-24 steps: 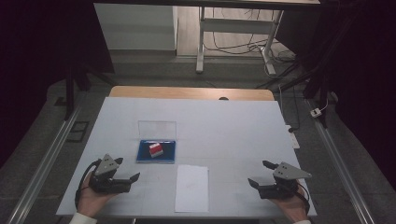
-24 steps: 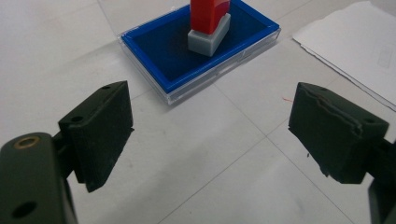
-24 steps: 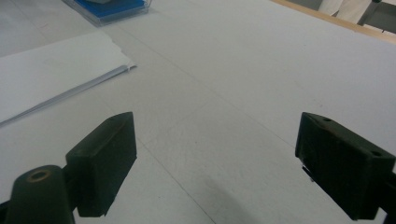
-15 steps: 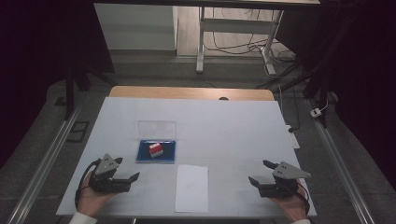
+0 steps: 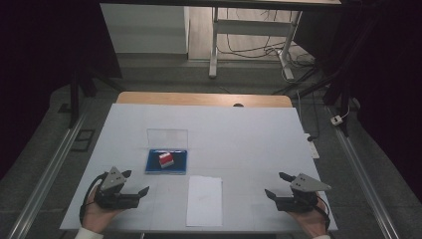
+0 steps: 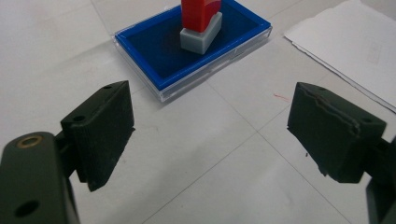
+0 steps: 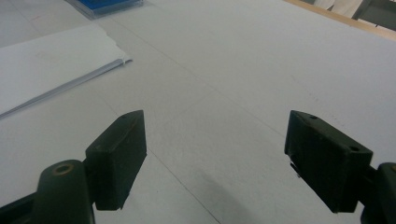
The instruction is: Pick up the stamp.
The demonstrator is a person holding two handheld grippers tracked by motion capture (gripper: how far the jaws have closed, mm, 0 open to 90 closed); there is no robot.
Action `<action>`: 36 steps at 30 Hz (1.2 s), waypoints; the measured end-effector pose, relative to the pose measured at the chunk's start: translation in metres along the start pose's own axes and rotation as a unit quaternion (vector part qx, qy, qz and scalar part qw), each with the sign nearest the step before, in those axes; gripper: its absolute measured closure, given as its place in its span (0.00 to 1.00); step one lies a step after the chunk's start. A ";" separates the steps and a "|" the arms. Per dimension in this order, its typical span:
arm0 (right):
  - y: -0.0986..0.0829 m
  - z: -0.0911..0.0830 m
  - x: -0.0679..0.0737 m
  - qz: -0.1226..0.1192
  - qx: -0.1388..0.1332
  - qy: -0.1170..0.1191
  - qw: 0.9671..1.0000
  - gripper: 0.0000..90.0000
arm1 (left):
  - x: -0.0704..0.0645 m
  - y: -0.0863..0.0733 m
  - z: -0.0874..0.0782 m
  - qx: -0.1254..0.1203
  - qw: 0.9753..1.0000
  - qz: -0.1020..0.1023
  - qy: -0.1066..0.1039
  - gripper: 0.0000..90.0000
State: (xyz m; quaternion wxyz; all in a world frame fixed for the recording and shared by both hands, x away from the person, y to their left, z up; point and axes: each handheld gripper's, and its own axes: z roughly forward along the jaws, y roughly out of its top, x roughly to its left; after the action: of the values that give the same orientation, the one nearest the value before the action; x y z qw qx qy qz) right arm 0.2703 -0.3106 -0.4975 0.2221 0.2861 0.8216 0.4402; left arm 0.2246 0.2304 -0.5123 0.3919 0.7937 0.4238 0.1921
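Observation:
A red and white stamp [image 5: 165, 159] stands on a blue ink pad [image 5: 176, 163] in a clear case, left of the table's middle. Its clear lid [image 5: 167, 137] lies just behind it. A small stack of white paper [image 5: 204, 200] lies near the front edge. My left gripper [image 5: 135, 183] rests open at the front left, below and left of the pad. In the left gripper view the stamp [image 6: 201, 21] on the pad [image 6: 159, 51] is straight ahead of the open left gripper [image 6: 210, 126]. My right gripper [image 5: 278, 184] is open at the front right; in the right gripper view it [image 7: 215, 154] holds nothing.
The table [image 5: 239, 134] is covered in white sheeting with a wooden strip along its far edge. The paper stack [image 7: 46, 70] lies left of the right gripper in its own view. Dark floor, metal rails and cables surround the table.

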 end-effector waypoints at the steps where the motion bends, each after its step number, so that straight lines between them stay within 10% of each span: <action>1: 0.000 0.000 0.000 0.000 0.000 0.000 1.000 0.23 | 0.000 0.000 0.000 0.000 1.000 0.001 0.000 0.16; 22: -0.004 0.002 -0.002 0.011 0.000 0.005 1.000 0.26 | 0.004 0.017 -0.004 0.014 1.000 0.010 -0.005 0.18; 36: -0.009 0.001 -0.001 0.014 0.005 0.006 1.000 0.27 | 0.005 0.060 0.003 0.029 0.998 0.045 -0.018 0.19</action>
State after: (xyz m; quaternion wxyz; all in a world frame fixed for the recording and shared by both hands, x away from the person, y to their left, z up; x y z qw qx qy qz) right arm 0.2693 -0.3143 -0.5054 0.2095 0.2954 0.8211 0.4412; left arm 0.2601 0.2132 -0.4671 0.3671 0.8261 0.3864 0.1831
